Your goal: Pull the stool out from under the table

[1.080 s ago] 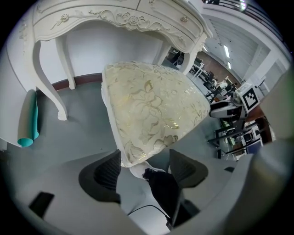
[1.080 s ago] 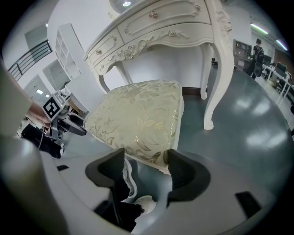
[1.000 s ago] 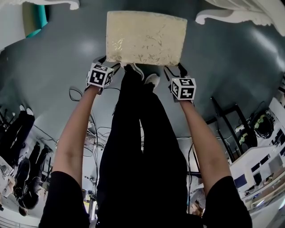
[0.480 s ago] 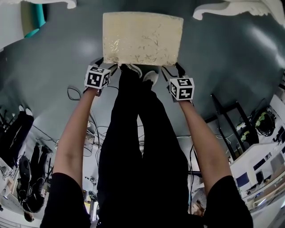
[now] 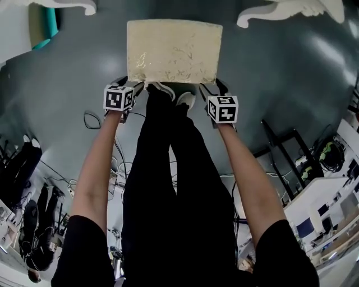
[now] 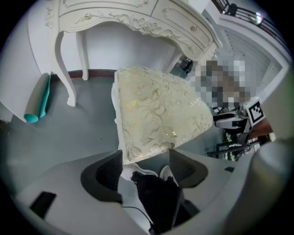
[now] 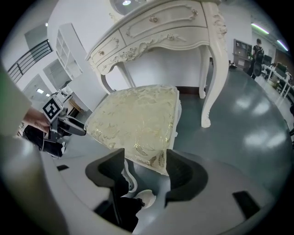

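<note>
The stool point(image 5: 174, 50) has a cream cushion with gold leaf pattern and stands on the grey floor in front of the white carved table point(image 5: 280, 14). My left gripper point(image 5: 133, 85) is shut on the cushion's near left corner, which fills the gap between its jaws in the left gripper view point(image 6: 146, 163). My right gripper point(image 5: 212, 87) is shut on the near right corner, seen up close in the right gripper view point(image 7: 146, 165). The cushion point(image 6: 156, 110) point(image 7: 133, 119) lies out from under the table's top point(image 7: 170, 27); the stool's legs are mostly hidden.
The person's legs and white shoes point(image 5: 179, 95) stand right behind the stool between the grippers. A teal roll point(image 6: 36, 98) leans by the table's left leg point(image 6: 64, 69). Cables point(image 5: 92, 117) trail on the floor at the left; black stands point(image 5: 280, 146) are at the right.
The stool and both grippers have shifted a little to the left and slightly away from the table's legs. Both grippers keep their hold on the near corners.
</note>
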### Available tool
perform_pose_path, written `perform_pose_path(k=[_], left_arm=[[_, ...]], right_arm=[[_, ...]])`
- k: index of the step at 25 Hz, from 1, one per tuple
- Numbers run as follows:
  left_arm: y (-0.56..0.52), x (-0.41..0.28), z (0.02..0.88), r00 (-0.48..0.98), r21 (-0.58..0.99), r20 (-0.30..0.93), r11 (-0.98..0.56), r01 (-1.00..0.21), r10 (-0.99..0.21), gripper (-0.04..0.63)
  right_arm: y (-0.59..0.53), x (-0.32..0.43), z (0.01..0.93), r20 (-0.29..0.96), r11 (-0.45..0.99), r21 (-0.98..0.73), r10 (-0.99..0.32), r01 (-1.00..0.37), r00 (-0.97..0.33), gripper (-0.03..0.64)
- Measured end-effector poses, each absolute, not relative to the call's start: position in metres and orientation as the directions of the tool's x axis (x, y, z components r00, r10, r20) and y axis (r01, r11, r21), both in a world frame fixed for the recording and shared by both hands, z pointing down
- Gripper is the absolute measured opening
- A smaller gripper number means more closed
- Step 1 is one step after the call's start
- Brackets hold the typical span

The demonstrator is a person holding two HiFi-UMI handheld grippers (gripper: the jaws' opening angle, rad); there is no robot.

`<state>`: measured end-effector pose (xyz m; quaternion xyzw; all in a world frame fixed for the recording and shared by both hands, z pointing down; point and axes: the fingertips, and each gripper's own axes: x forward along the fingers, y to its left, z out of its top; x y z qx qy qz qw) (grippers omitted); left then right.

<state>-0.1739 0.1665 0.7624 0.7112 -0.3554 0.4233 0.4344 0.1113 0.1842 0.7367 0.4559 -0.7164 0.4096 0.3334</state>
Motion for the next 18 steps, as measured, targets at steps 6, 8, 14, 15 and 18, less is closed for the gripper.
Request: perform_pose_path(k=[6, 8, 14, 15, 18], left_arm=[[0.178, -0.153, 0.678, 0.469, 0.388, 0.848, -0.313, -0.867, -0.246, 0.336], [0.185, -0.133, 0.629, 0.508, 0.389, 0.817, -0.391, -0.834, -0.272, 0.336], [0.174, -0.081, 0.477, 0.617, 0.44, 0.673, -0.451, -0.777, -0.407, 0.336], [0.172, -0.074, 0.452, 0.634, 0.471, 0.643, -0.43, -0.77, -0.431, 0.336], [0.174, -0.064, 0.377, 0.655, 0.562, 0.557, -0.349, -0.75, -0.511, 0.336]], right_arm=[[0.182, 0.111, 0.658, 0.766, 0.263, -0.357, -0.468, -0.896, -0.442, 0.298], [0.188, 0.117, 0.616, 0.728, 0.212, -0.409, -0.511, -0.887, -0.458, 0.298], [0.195, 0.099, 0.453, 0.561, 0.221, -0.508, -0.649, -0.833, -0.514, 0.298], [0.196, 0.097, 0.427, 0.546, 0.232, -0.504, -0.66, -0.832, -0.515, 0.298], [0.198, 0.095, 0.356, 0.496, 0.261, -0.483, -0.705, -0.836, -0.507, 0.298]])
